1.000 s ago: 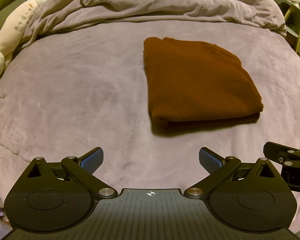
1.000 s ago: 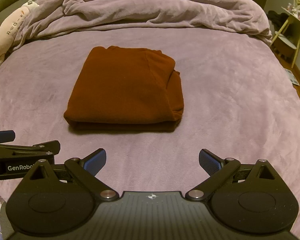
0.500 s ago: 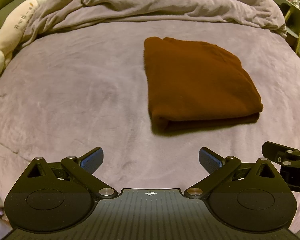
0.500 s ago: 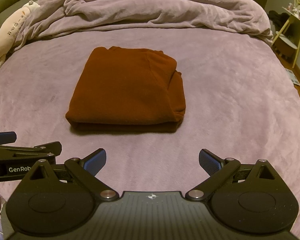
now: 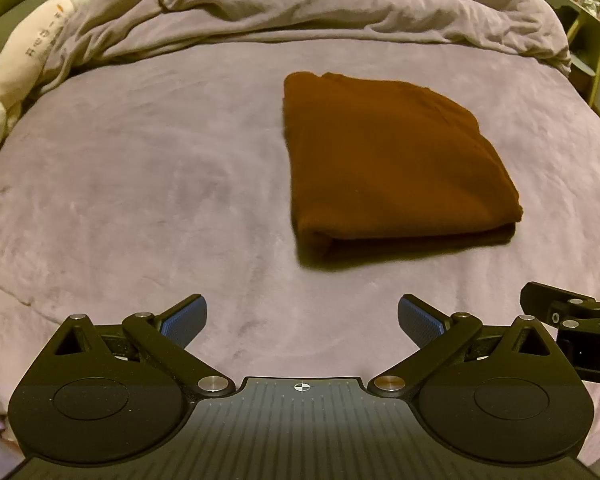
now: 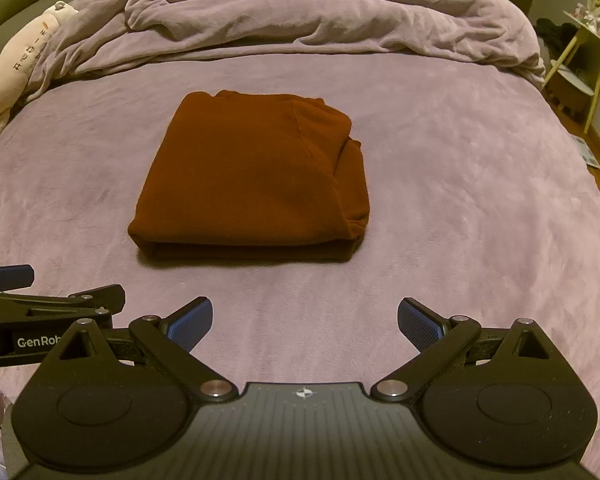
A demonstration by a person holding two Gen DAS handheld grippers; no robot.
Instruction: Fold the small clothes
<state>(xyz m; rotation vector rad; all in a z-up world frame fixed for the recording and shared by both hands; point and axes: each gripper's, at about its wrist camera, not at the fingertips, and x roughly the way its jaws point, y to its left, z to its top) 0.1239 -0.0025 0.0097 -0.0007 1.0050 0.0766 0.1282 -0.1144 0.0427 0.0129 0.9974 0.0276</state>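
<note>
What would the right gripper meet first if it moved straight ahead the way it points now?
Probably the folded brown garment, at its near edge. The right gripper is open, and only bare purple bedspread lies between; its height above the bed is unclear.

Home bedroom, bed (image 6: 440, 168) w/ lilac plush cover, rumpled duvet (image 6: 300, 12), plush toy (image 5: 24, 60), side table (image 6: 588, 40)

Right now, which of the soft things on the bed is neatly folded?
The brown garment, a flat rectangle in the middle of the bed. The duvet behind it is rumpled, and the plush toy lies at the left edge.
</note>
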